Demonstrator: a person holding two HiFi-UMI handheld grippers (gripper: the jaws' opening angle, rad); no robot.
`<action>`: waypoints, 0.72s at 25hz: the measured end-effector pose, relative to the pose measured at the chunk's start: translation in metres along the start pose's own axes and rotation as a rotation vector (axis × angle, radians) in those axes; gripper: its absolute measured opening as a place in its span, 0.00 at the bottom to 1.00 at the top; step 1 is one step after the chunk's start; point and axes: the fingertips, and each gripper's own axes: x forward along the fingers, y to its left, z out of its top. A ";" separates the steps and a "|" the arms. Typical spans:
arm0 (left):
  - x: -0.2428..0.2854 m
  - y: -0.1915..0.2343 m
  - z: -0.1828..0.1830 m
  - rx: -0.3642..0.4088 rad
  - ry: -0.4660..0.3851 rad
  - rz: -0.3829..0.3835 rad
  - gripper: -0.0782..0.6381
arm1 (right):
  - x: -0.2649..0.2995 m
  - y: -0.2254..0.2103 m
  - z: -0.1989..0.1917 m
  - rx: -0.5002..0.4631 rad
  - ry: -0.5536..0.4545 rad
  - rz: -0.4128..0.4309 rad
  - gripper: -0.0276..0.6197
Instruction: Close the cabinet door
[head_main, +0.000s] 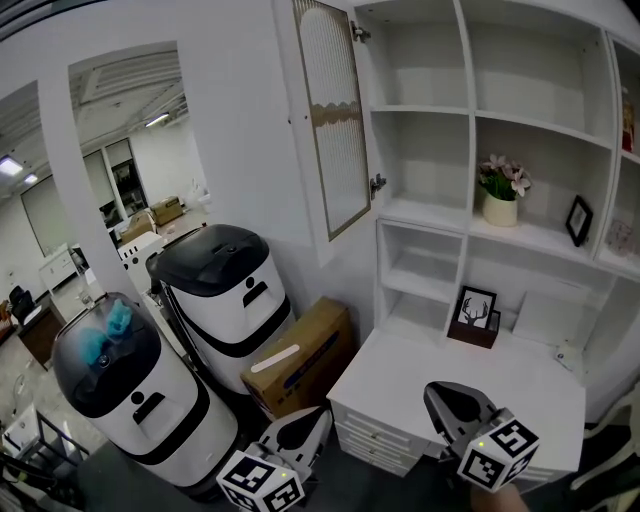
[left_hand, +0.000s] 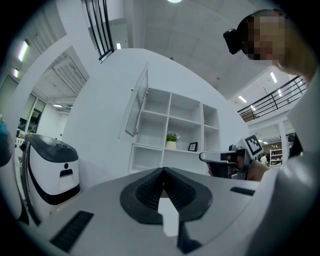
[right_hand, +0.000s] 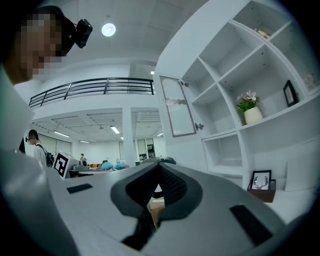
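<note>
**While the door stands open, both my jaws are closed on nothing**

Where the head view looks down, the cabinet door (head_main: 338, 120) stands swung out from the top left corner of the shelf unit (head_main: 470, 112), hinged on its left upright. My left gripper (head_main: 316, 416) and right gripper (head_main: 442, 392) are low in front of the shelf unit, well apart from the door. A flower pot (head_main: 500, 208) sits on a middle shelf.

In the left gripper view, my jaws meet at the tips with nothing between them. The shelf unit is ahead, with the door ajar at its upper left.

In the right gripper view, my jaws are pressed together and empty. The door juts from the shelf unit's left edge.
</note>
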 end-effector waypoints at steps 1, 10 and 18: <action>0.000 0.006 -0.001 -0.003 0.001 0.000 0.12 | 0.005 0.001 -0.001 0.000 0.003 -0.002 0.05; 0.000 0.048 -0.003 -0.020 0.011 -0.014 0.12 | 0.047 0.012 -0.008 0.003 0.011 -0.014 0.05; -0.003 0.081 0.009 -0.015 -0.018 -0.032 0.12 | 0.077 0.027 -0.008 -0.007 -0.001 -0.031 0.05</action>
